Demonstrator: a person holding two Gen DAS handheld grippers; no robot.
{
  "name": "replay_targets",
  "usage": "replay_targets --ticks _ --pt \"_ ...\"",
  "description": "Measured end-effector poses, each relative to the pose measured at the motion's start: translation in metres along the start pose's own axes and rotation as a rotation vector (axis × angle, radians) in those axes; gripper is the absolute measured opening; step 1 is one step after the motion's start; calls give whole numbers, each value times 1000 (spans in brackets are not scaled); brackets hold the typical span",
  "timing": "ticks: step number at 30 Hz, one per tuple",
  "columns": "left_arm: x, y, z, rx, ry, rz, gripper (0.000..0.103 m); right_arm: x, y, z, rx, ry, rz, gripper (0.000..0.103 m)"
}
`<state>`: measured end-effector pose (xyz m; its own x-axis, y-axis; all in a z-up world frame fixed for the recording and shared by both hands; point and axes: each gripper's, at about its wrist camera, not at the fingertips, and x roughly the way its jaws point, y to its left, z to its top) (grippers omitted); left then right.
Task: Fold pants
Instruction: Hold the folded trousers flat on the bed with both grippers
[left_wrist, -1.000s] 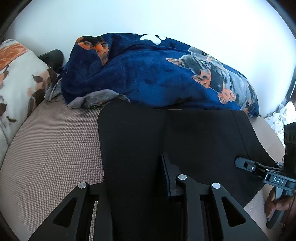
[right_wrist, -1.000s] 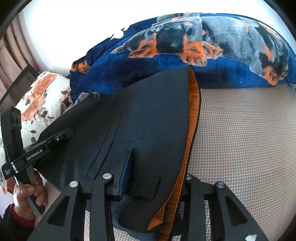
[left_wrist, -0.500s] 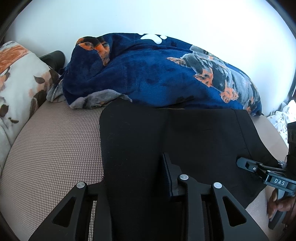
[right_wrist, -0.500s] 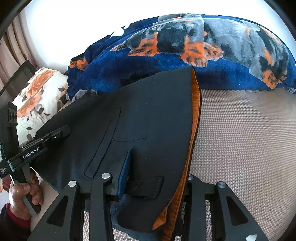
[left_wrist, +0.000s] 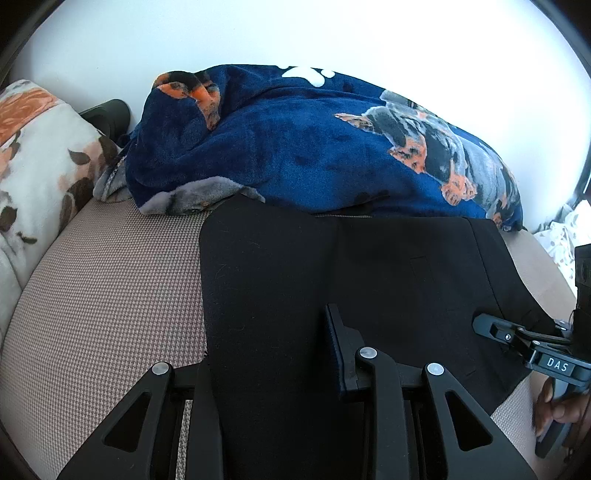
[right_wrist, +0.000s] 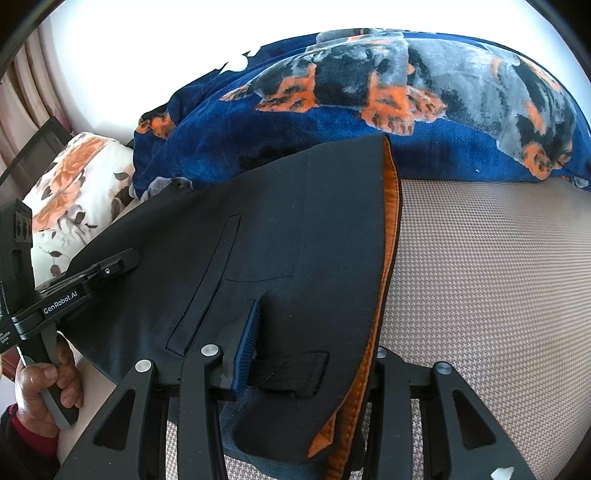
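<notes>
Left wrist view: the left tongs (left_wrist: 273, 365) pinch the near edge of black pants (left_wrist: 351, 280), cloth draped over one finger and filling the gap beside the ribbed pad of the other. The pants lie flat on a bed (left_wrist: 99, 295) covered in tan woven fabric, and the right tongs (left_wrist: 517, 334) reach onto their right edge, gripped by a hand (left_wrist: 557, 410). Beyond the pants sits a bunched blue blanket (left_wrist: 314, 147) printed with dogs, a floral pillow (left_wrist: 40, 155) to its left, a white wall behind. Right wrist view: the right tongs (right_wrist: 306, 362) pinch the waistband end, where a belt loop (right_wrist: 295, 371) and orange lining (right_wrist: 388, 258) show, the far finger hidden under the cloth. A welt pocket (right_wrist: 207, 288) runs up the fabric. At left, the other tongs rest on the pants' far edge, held by a hand (right_wrist: 44, 384) in a red sleeve (right_wrist: 29, 428).
</notes>
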<state>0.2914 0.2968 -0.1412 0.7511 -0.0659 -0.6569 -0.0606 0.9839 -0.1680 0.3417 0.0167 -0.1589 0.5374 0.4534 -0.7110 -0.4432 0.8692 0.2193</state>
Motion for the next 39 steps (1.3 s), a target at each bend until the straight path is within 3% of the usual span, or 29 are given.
replay_targets --ticks 39 --pt "0 1 0 3 1 1 30 1 0 0 0 -2 -3 37"
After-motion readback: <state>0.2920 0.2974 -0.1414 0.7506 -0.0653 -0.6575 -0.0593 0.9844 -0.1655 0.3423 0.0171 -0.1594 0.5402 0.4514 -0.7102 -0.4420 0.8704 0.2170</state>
